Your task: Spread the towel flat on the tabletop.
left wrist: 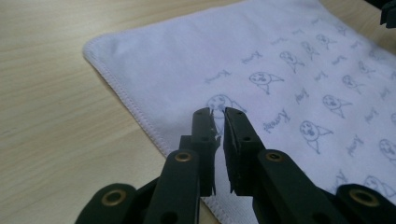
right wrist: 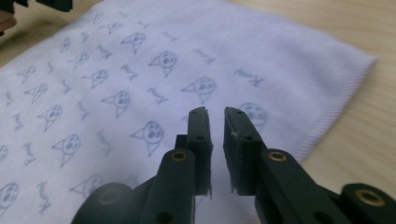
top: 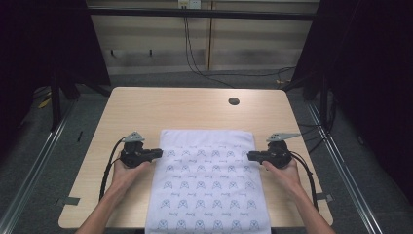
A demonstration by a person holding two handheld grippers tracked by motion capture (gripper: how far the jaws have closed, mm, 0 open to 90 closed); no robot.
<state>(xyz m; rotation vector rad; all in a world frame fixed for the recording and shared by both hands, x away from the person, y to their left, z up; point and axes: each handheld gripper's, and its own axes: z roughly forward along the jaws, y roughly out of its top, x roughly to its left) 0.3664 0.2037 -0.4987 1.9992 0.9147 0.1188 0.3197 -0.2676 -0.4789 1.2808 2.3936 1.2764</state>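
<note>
High view: a white cloth (top: 207,183) printed with small blue figures lies flat at lower centre of the desk (top: 195,107), hanging over its near edge. The left claw (top: 158,153) sits at its left edge, the right claw (top: 251,156) at its right.

Left gripper view: the cloth (left wrist: 280,60) fills the upper right; the claw (left wrist: 218,116) shows a narrow gap, holding nothing.

Right gripper view: the cloth (right wrist: 140,70) spreads left; the claw (right wrist: 215,115) is likewise narrowly parted and empty.

The cloth (top: 208,180) lies flat on the table (top: 146,107), its near end at the table's front edge. Left gripper (top: 157,153) sits at its left edge, right gripper (top: 251,156) at its right edge, opposite each other.
</note>
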